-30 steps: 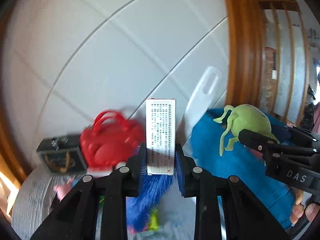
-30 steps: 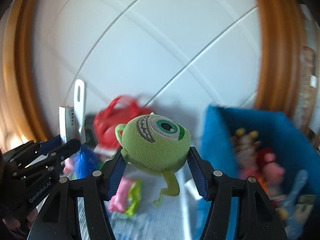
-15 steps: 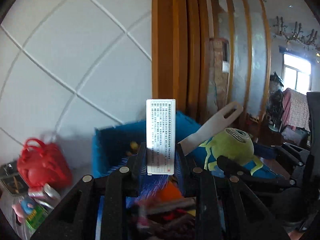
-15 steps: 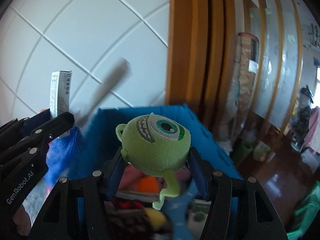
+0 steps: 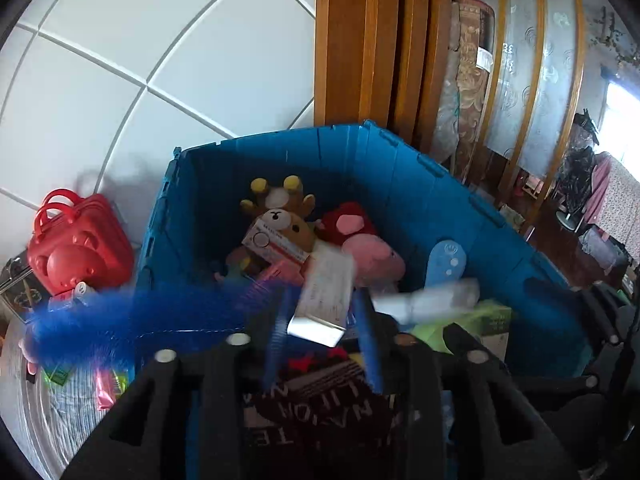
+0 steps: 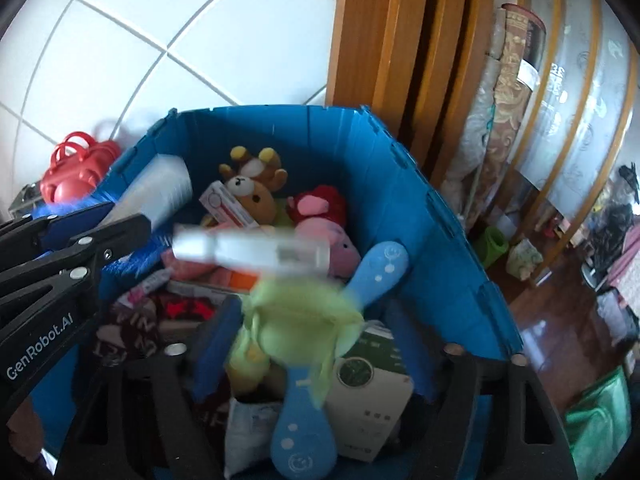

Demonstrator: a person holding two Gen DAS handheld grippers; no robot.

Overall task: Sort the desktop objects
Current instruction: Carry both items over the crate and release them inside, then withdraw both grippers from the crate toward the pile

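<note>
Both grippers hang over the open blue bin (image 5: 360,152) (image 6: 320,132). My left gripper (image 5: 322,320) has its jaws opening. A white printed box (image 5: 324,300) tips loose between its blue pads, blurred as it drops. The blue feather brush (image 5: 120,320) with its white handle (image 5: 432,300) slips out sideways too. My right gripper (image 6: 320,340) has its jaws opening wide. The green one-eyed plush (image 6: 296,320) falls blurred between them, free of the pads. In the right wrist view the left gripper (image 6: 120,218) shows at the left, with the white box (image 6: 256,250) falling beside it.
The bin holds a bear plush (image 5: 280,220), a pink plush (image 5: 372,256), a light-blue paddle (image 5: 446,260) and a green-white carton (image 6: 372,392). A red bear-shaped bag (image 5: 76,240) and a dark box (image 5: 16,288) stand left of it. A wooden door frame (image 5: 360,40) rises behind.
Both grippers swung right from the table to above the bin and tilted down. The left jaws let go of the box and brush; the right jaws spread and the plush drops.
</note>
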